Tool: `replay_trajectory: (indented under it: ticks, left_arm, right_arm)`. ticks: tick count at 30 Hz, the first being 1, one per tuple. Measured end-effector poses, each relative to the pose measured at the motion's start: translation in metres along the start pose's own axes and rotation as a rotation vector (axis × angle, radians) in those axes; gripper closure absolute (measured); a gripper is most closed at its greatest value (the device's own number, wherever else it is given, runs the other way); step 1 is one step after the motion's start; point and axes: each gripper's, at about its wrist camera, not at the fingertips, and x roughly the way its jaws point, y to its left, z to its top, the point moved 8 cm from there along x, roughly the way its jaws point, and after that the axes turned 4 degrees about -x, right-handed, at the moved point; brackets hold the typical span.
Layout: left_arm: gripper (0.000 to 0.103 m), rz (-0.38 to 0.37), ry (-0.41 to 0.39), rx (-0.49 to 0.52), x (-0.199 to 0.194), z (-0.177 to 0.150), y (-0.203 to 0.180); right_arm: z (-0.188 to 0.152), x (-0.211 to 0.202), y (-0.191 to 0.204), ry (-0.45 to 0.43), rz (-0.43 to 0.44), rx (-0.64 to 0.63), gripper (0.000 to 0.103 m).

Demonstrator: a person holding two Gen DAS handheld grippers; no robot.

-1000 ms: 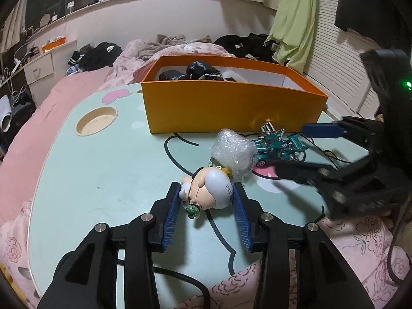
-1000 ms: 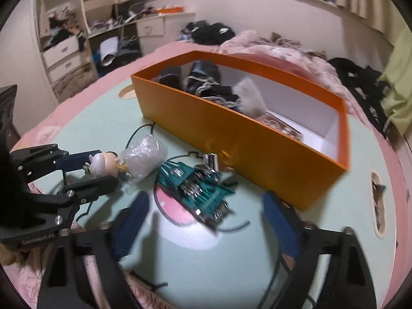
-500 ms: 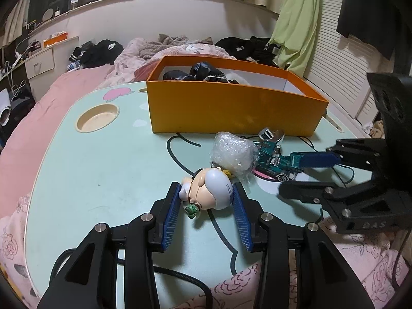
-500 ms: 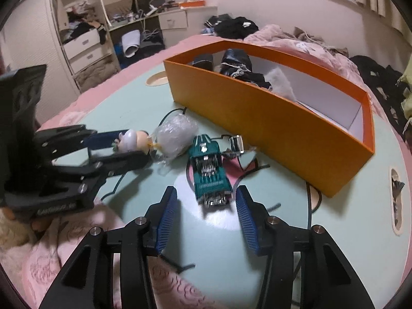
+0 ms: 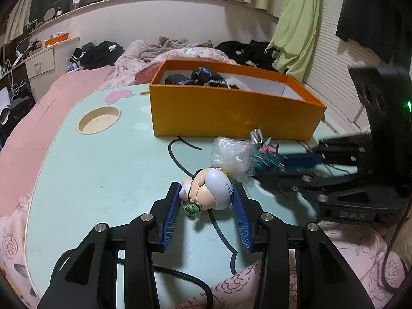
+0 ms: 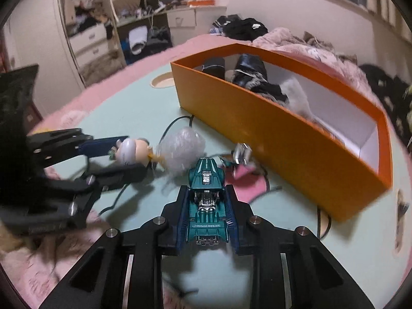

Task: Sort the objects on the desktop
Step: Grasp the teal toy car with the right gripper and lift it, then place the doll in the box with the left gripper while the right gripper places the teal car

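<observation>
My left gripper (image 5: pixel 204 198) is shut on a small doll figure (image 5: pixel 209 189) with a white head, held just above the mint table (image 5: pixel 108 170). The doll also shows in the right wrist view (image 6: pixel 132 150). My right gripper (image 6: pixel 207 198) is shut on a teal toy car (image 6: pixel 206 200) and holds it lifted off the table. The car shows blurred in the left wrist view (image 5: pixel 265 158). A crumpled clear plastic bag (image 5: pixel 231 155) lies between them. The orange box (image 5: pixel 231 113) stands behind, with dark items inside.
A small silver clip (image 6: pixel 242 153) lies by the box front. A round cup recess (image 5: pixel 99 122) sits at the table's left. A black cable (image 5: pixel 180 148) crosses the table. Pink bedding (image 5: pixel 33 118) surrounds the table.
My right gripper has closed on the teal car and lifted it. My left gripper keeps its hold on the doll and has barely moved.
</observation>
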Motion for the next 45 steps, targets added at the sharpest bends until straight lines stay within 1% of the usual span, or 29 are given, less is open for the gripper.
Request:
replay_trajectory:
  ticks: [3,8,11,15,18,20,21,24,25,26,27,28,29,30,31,32,33,34,35,38,43,45]
  left_arm:
    - [0.061,-0.015,-0.013,-0.014,-0.009,0.002,0.000]
    - [0.061,-0.030,-0.035,-0.005,-0.019,0.006,-0.006]
    - [0.061,-0.050,-0.054,-0.004,-0.024,0.015,-0.013]
    - [0.061,-0.089,-0.111,-0.015,-0.034,0.042,-0.018]
    - [0.061,-0.103,-0.159,-0.010,-0.039,0.070,-0.020]
    - [0.061,-0.120,-0.183,-0.014,-0.037,0.093,-0.021]
    - [0.061,-0.126,-0.201,-0.018,-0.035,0.106,-0.022]
    - [0.061,-0.134,-0.229,-0.010,-0.024,0.132,-0.031]
    - [0.061,-0.137,-0.227,-0.002,-0.018,0.138,-0.035]
    - [0.061,-0.141,-0.218,0.009,-0.009,0.142,-0.038]
    - [0.057,-0.125,-0.188,0.023,0.009,0.144,-0.040]
    - [0.041,-0.090,-0.154,0.024,0.023,0.142,-0.039]
    - [0.028,-0.048,-0.113,0.020,0.037,0.137,-0.035]
    - [0.028,-0.013,-0.055,0.013,0.057,0.128,-0.030]
    - [0.025,-0.014,-0.020,0.007,0.068,0.121,-0.028]
    - [0.021,0.010,-0.084,0.039,0.065,0.121,-0.029]
    - [0.020,0.063,-0.087,0.068,0.067,0.116,-0.028]
    - [0.018,0.084,-0.097,0.078,0.066,0.114,-0.028]
    - [0.018,0.065,-0.098,0.053,0.063,0.113,-0.027]
    - [0.018,0.031,-0.084,0.055,0.055,0.111,-0.032]
    - [0.018,0.031,-0.086,0.045,0.051,0.111,-0.035]
    - [0.018,0.034,-0.090,0.037,0.046,0.104,-0.035]
  right_arm:
    - [-0.010,-0.023,-0.004,-0.057,0.043,0.060,0.077]
    - [-0.018,-0.045,-0.020,-0.123,0.027,0.162,0.077]
    - [-0.008,-0.060,-0.029,-0.171,0.043,0.199,0.077]
    - [0.015,-0.079,-0.038,-0.242,0.046,0.215,0.077]
    - [0.039,-0.090,-0.053,-0.283,0.008,0.217,0.077]
    - [0.056,-0.090,-0.066,-0.300,-0.026,0.218,0.077]
    - [0.061,-0.089,-0.070,-0.300,-0.043,0.220,0.077]
    - [0.074,-0.077,-0.086,-0.290,-0.131,0.227,0.077]
    - [0.074,-0.071,-0.093,-0.280,-0.158,0.242,0.077]
    - [0.072,-0.061,-0.101,-0.262,-0.190,0.266,0.074]
    - [0.068,-0.054,-0.106,-0.240,-0.208,0.283,0.055]
    - [0.061,-0.045,-0.112,-0.210,-0.234,0.308,0.041]
    - [0.058,-0.045,-0.112,-0.236,-0.252,0.290,0.034]
    - [0.055,-0.046,-0.107,-0.254,-0.278,0.248,0.032]
    - [0.053,-0.046,-0.105,-0.248,-0.297,0.209,0.032]
    - [0.052,-0.044,-0.102,-0.237,-0.326,0.169,0.032]
    - [0.050,-0.043,-0.099,-0.229,-0.349,0.134,0.032]
    - [0.048,-0.044,-0.100,-0.234,-0.335,0.142,0.032]
    - [0.046,-0.045,-0.102,-0.238,-0.328,0.145,0.032]
    - [0.044,-0.046,-0.103,-0.236,-0.323,0.122,0.032]
    - [0.044,-0.043,-0.103,-0.242,-0.322,0.101,0.032]
    - [0.044,-0.043,-0.104,-0.246,-0.325,0.089,0.032]
